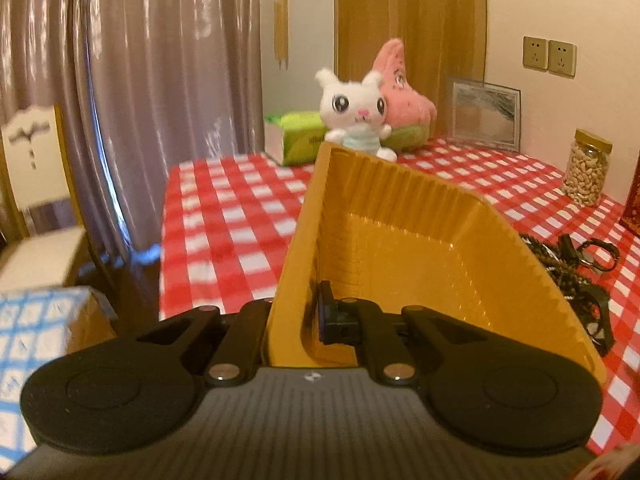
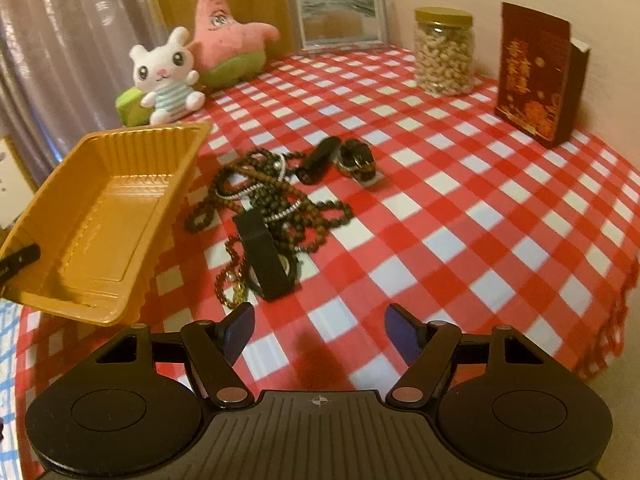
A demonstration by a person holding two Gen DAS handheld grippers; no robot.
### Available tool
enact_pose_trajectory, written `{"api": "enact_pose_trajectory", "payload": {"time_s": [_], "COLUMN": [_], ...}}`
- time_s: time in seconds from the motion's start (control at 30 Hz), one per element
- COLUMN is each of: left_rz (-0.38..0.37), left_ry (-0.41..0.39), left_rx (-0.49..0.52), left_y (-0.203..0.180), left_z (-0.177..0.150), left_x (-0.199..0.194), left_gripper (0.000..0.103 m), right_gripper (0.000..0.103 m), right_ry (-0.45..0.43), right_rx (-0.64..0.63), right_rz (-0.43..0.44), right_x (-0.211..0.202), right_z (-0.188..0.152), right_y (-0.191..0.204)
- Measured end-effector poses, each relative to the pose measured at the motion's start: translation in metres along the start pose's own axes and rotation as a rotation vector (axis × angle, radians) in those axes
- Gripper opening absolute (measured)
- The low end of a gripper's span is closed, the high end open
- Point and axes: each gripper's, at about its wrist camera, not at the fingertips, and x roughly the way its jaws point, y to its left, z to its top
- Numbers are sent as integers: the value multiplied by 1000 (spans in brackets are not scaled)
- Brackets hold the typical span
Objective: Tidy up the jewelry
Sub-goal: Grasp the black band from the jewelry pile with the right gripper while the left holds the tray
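My left gripper (image 1: 298, 322) is shut on the near wall of a yellow plastic tray (image 1: 400, 248) and holds it tilted above the table edge. The tray (image 2: 100, 220) is empty and hangs at the left in the right wrist view, with a left fingertip (image 2: 18, 262) on its rim. A tangle of dark bead necklaces (image 2: 264, 200), a black watch (image 2: 264, 258) and two more dark pieces (image 2: 340, 158) lie on the checked cloth just right of the tray. My right gripper (image 2: 319, 330) is open and empty, low over the cloth in front of the jewelry.
A white bunny plush (image 2: 166, 76), a pink star plush (image 2: 228, 40), a green tissue box (image 1: 298, 136), a picture frame (image 2: 340, 16), a nut jar (image 2: 443, 50) and a dark red box (image 2: 536, 76) stand along the table's back and right. A chair (image 1: 36, 184) stands left of the table.
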Motion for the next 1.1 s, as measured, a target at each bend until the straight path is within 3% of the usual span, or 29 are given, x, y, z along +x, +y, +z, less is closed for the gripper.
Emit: {"api": "enact_pose_trajectory", "payload": {"time_s": [0.13, 0.33, 0.77, 1.1], "left_rz": [13, -31, -104, -125], "left_ry": [-26, -30, -15, -11], "left_rx": [50, 116, 121, 119], "left_y": [-6, -7, 5, 9], "left_z": [6, 15, 19, 18], "left_x": [-1, 2, 13, 20], "left_gripper": [6, 5, 4, 4], "right_gripper": [61, 56, 23, 20], "right_ry": [-8, -14, 21, -33], "right_rx": [-57, -143, -172, -136], "right_rz": [42, 76, -32, -44], "right_x": [11, 33, 76, 52], "right_z": [8, 20, 27, 40], "right_y": [3, 23, 48, 55]}}
